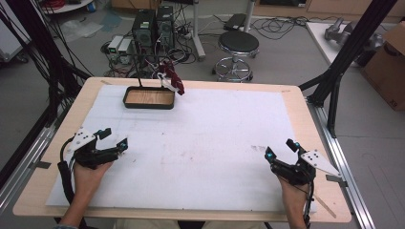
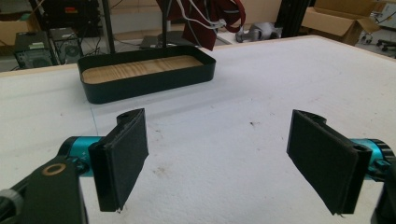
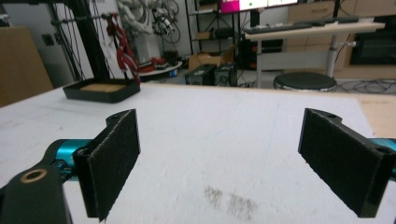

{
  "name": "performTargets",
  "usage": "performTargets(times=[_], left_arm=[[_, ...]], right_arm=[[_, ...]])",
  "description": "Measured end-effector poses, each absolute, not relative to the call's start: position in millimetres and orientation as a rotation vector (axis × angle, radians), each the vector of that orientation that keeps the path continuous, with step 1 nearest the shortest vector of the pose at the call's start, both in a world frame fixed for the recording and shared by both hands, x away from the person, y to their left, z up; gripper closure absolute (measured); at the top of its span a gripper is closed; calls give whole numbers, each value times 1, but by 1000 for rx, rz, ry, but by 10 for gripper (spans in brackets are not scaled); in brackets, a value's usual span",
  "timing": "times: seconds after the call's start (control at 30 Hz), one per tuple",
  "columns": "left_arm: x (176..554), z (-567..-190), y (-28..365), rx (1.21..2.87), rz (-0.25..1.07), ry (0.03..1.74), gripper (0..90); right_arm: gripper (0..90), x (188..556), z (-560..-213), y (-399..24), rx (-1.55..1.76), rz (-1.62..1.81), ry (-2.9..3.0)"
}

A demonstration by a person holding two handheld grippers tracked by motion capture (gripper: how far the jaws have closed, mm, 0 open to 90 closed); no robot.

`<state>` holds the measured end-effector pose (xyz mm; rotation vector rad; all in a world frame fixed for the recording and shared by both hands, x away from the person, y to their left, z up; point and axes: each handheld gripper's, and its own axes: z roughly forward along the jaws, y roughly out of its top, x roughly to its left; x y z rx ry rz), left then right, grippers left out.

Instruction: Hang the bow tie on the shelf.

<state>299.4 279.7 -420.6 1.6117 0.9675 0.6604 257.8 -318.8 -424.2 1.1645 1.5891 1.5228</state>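
White foam sheet (image 1: 205,143) over the wooden table (image 1: 305,119), bare. Black tray (image 1: 149,98) with wood-grain floor sits at the far left edge, nothing in it. We hold left gripper (image 1: 113,138) and right gripper (image 1: 281,148) released, grasping nothing. Progress: nothing begun, we judge.

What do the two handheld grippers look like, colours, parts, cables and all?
Both match. The left gripper and right gripper have black bodies, teal fittings at the jaw bases and a pale grey three-cornered plate on top with small dark dots. Up close, each jaw carries a flat rectangular black pad with a rough, felt-like face. A black cable trails along the left forearm. No sleeve reaches the wrists.
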Motion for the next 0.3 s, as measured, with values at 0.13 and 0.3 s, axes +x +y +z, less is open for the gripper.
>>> performTargets(times=[0.13,0.3], left_arm=[[299,-421,281,1616,661,967,207],[299,-421,282,1615,661,972,207]], right_arm=[[118,258,-430,-318,1187,1510,1612],[118,257,-431,-320,1190,1511,1604]])
